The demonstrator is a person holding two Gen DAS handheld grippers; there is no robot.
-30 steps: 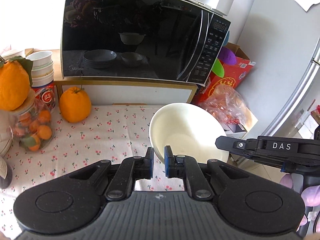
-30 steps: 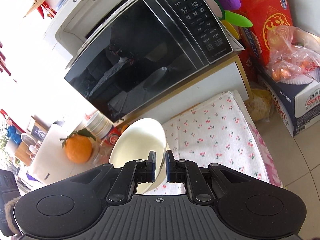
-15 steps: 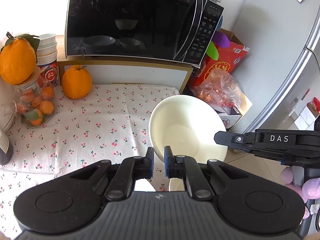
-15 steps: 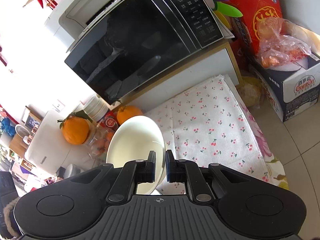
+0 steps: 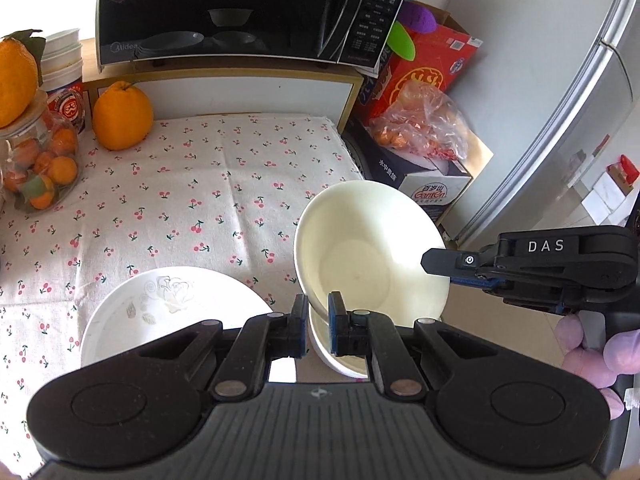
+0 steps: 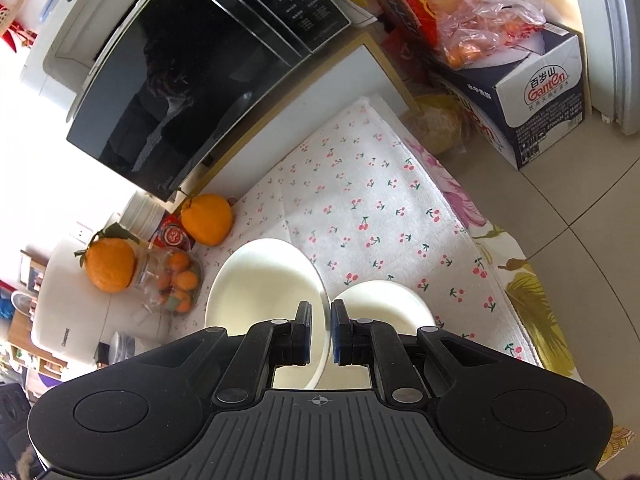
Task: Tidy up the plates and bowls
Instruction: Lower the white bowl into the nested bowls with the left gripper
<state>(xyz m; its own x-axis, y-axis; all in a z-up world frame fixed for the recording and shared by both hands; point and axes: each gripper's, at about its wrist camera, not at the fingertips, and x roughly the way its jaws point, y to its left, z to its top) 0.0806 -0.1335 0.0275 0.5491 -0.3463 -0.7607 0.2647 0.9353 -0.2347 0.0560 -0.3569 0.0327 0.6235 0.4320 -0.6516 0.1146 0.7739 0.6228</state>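
A black microwave [image 5: 240, 8] sits on a wooden shelf [image 5: 224, 76]. Below it, an orange [image 5: 122, 116] rests on the cherry-print cloth [image 5: 200, 200], near a jar [image 5: 38, 168] of small oranges. A red box [image 5: 432, 64] stands beside the shelf.

Home kitchen corner, microwave [image 5: 256, 12], fridge [image 5: 592, 120], cherry-print tablecloth [image 5: 192, 200], oranges [image 5: 122, 116]

The bowl [image 5: 372, 256] looks smooth and faintly glossy, like cream plastic or glazed ware; which one is unclear. The plate [image 5: 160, 312] is glossy white with a pale flower print. A matt woven cloth [image 5: 208, 200] printed with cherries covers the desk. The microwave [image 5: 240, 8] door is mirror-glossy black glass. The left gripper [image 5: 318, 320] is matt black plastic with a ribbed body. The jar [image 5: 36, 168] is clear glass, the bag [image 5: 420, 120] crinkled clear plastic, and the floor [image 6: 560, 208] smooth tile.
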